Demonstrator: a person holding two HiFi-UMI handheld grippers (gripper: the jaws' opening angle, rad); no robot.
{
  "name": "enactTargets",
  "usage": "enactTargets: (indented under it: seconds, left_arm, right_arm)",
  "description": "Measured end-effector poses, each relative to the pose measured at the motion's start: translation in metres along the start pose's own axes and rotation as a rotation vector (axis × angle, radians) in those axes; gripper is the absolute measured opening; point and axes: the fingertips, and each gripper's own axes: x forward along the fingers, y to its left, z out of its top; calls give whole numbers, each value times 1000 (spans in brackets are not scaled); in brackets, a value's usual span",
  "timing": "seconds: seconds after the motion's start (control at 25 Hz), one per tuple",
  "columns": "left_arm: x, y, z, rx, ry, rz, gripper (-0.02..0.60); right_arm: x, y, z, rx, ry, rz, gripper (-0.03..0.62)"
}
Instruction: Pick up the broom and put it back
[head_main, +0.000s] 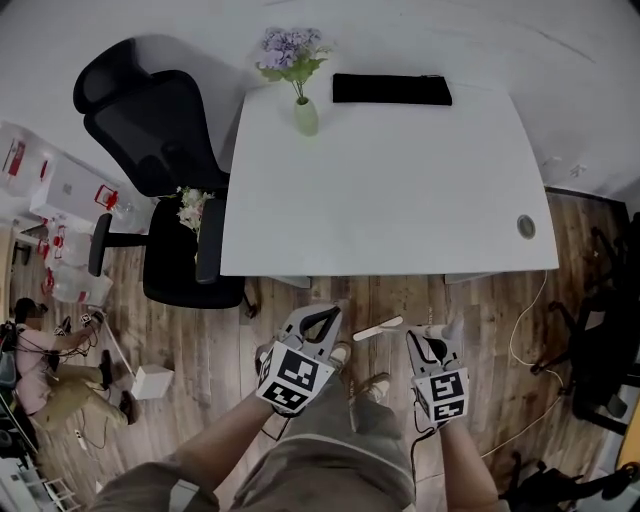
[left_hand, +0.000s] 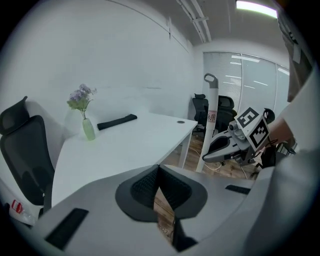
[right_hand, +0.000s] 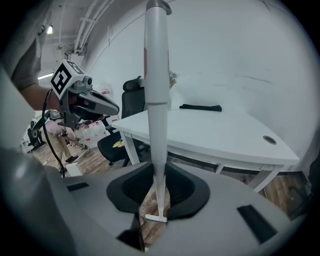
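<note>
Right claw (right_hand: 157, 196) clamps broom (right_hand: 156, 75), unclear from overhead

Table (head_main: 390, 200) dead ahead, wall (head_main: 450, 30) right behind it. On top: vase (head_main: 305, 115) at the far-left corner, flat bar (head_main: 392, 89) to its right along the back edge, cable hole (head_main: 526, 226) near the front-right corner. Office chair (head_main: 150, 150) tucked by the table's left side. Closer in, before the front edge: left gripper (head_main: 322, 312) and right gripper (head_main: 428, 335) side by side, broom (right_hand: 156, 100) standing between the right one's jaws.
</note>
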Motion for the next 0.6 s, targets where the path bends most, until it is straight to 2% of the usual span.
enactTargets:
  seconds: [0.24, 0.4, 0.6]
  left_arm:
    - [29, 12, -39, -14, 17, 12, 15]
    - [41, 20, -52, -23, 30, 18, 15]
    - [48, 32, -53, -40, 34, 31, 15]
  right_arm:
    - [40, 3, -31, -12, 28, 9, 95]
    - [59, -2, -48, -12, 57, 2, 95]
    - [81, -9, -35, -23, 27, 28, 95]
